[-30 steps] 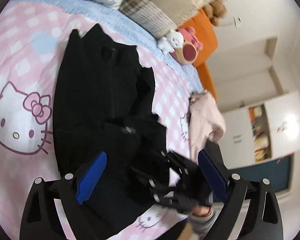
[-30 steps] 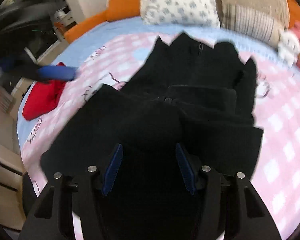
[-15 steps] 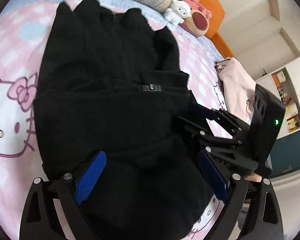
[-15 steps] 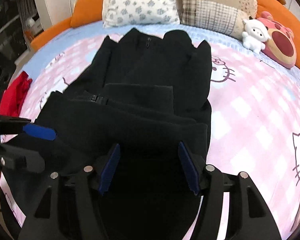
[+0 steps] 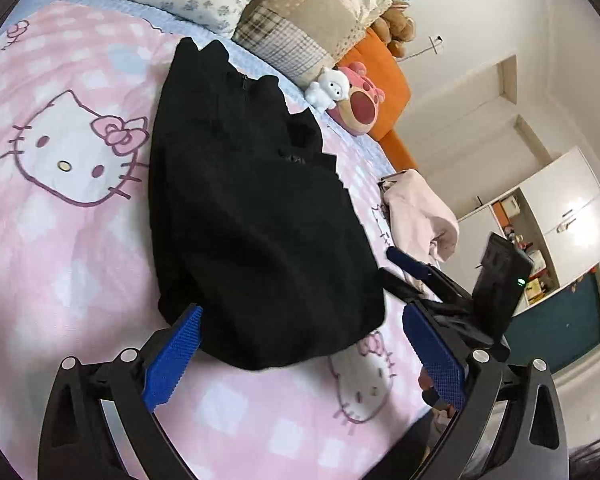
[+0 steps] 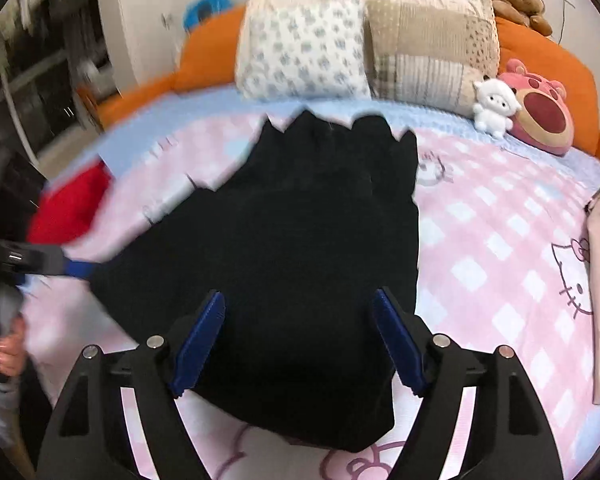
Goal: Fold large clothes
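Folding done for now: your left tool (image 5: 300, 356) and right tool (image 6: 300, 344), jaws just widened, grip nothing; bulky black fleece jacket (image 5: 252, 208) lies doubled on pink cartoon-cat bedsheet (image 5: 60, 240) just ahead, released to settle flat.

The black garment (image 5: 256, 216) is matt, soft fleece-like cloth. The bed sheet (image 5: 60, 240) is smooth printed cotton-like cloth. The gripper pads (image 5: 172, 356) are ribbed blue plastic.
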A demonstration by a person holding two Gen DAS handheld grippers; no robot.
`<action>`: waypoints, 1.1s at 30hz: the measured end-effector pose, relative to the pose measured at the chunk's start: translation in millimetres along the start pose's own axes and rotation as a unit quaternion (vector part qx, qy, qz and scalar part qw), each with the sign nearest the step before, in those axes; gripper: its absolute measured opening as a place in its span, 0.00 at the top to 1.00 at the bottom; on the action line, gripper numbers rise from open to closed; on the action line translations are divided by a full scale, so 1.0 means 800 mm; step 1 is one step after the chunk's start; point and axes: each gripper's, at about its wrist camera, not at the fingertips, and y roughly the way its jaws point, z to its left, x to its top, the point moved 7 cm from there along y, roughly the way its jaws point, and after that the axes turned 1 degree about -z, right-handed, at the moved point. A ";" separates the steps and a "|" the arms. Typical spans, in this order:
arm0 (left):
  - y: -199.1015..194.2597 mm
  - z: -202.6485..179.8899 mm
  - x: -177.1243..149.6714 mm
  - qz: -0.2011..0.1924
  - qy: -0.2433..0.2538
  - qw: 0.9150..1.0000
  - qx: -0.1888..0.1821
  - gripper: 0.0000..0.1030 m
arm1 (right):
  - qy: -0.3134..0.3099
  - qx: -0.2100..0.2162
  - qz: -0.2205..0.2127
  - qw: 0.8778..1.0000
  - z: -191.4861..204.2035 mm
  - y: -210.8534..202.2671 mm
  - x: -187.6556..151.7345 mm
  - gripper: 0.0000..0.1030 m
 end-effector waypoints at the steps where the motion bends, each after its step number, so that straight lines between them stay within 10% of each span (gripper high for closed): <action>1: 0.009 0.002 -0.005 0.004 -0.011 1.000 -0.014 0.04 | 0.001 -0.013 0.022 1.000 -0.003 0.019 -0.009 0.27; 7: 0.038 0.038 -0.036 0.010 -0.113 0.991 -0.067 0.04 | 0.058 -0.029 0.040 0.997 -0.026 0.069 -0.036 0.06; 12: 0.010 0.058 -0.051 -0.001 -0.158 0.987 -0.037 0.11 | 0.042 -0.039 0.047 0.997 -0.026 0.072 -0.027 0.05; 18: -0.056 -0.017 -0.036 -0.037 -0.089 0.993 -0.066 0.06 | 0.062 -0.004 -0.017 0.998 -0.027 0.000 -0.010 0.27; 24: -0.015 -0.078 -0.007 -0.037 -0.030 0.996 -0.081 0.06 | 0.093 0.069 -0.048 0.992 -0.015 -0.045 -0.003 0.49; 29: 0.036 -0.006 -0.006 -0.016 -0.119 0.992 -0.035 0.06 | 0.101 0.042 0.011 0.994 -0.027 -0.009 -0.045 0.51; 33: 0.042 0.006 -0.009 -0.015 -0.107 0.994 -0.028 0.15 | 0.118 0.008 0.035 0.992 -0.046 0.023 -0.074 0.22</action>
